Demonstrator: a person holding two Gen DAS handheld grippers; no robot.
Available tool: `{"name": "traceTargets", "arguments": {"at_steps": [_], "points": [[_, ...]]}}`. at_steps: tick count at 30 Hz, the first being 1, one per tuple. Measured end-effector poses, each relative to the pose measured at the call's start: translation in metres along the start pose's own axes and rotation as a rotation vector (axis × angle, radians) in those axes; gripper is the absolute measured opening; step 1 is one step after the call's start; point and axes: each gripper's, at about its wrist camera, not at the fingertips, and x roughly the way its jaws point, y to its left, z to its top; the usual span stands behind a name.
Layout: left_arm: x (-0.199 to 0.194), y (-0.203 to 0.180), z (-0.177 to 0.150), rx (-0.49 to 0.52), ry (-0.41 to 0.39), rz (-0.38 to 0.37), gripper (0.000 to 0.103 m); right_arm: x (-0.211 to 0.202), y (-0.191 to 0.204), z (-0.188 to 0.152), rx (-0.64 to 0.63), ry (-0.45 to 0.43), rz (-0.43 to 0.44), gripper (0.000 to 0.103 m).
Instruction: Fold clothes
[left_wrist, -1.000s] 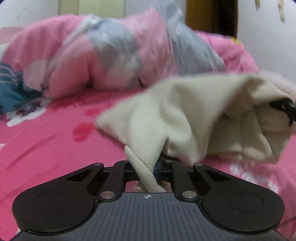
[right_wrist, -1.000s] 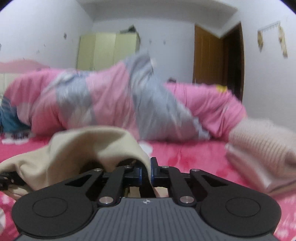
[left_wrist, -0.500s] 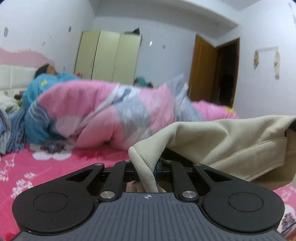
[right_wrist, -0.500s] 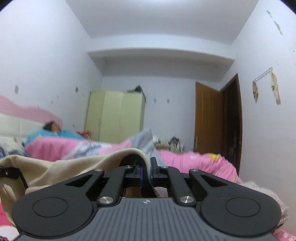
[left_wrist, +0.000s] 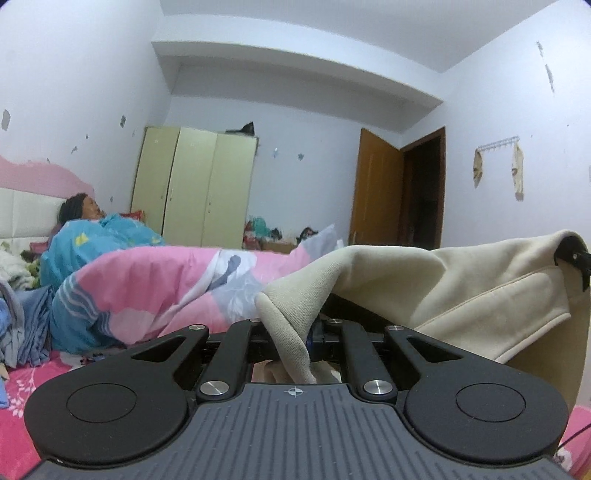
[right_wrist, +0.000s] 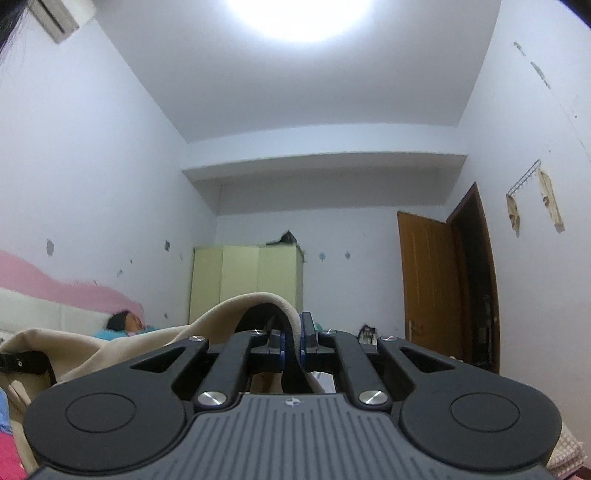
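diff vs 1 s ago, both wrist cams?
Both grippers rose and tilted up: the views swung from the pink bedding to walls and ceiling, lifting the beige garment off the bed. It now hangs stretched between them. Unchanged: left gripper and right gripper stay clamped on its edge; nothing released.

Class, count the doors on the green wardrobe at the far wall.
3: the wardrobe shows a left door, a middle door and a right door, side by side. Their lower parts are hidden by bedding.
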Motion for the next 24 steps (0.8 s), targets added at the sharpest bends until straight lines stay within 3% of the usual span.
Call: {"name": "traceTargets", "arguments": {"at_steps": [7, 12, 15, 20, 24], "points": [[0.075, 0.022, -0.061, -0.036, 0.246, 0.051, 0.007, 0.066, 0.003, -0.084, -0.052, 0.271, 0.009, 0.007], [0.148, 0.050, -0.091, -0.050, 0.333, 0.099, 0.007, 0.140, 0.006, -0.150, -0.072, 0.444, 0.024, 0.007], [0.202, 0.063, -0.091, -0.034, 0.341, 0.107, 0.007, 0.203, -0.004, -0.173, -0.039, 0.489, 0.020, 0.006], [0.288, 0.067, -0.082, 0.009, 0.317, 0.118, 0.007, 0.303, -0.012, -0.196, -0.067, 0.474, -0.030, 0.006], [0.353, 0.074, -0.098, 0.029, 0.319, 0.154, 0.010, 0.380, -0.021, -0.236, -0.071, 0.507, -0.072, 0.007]]}}
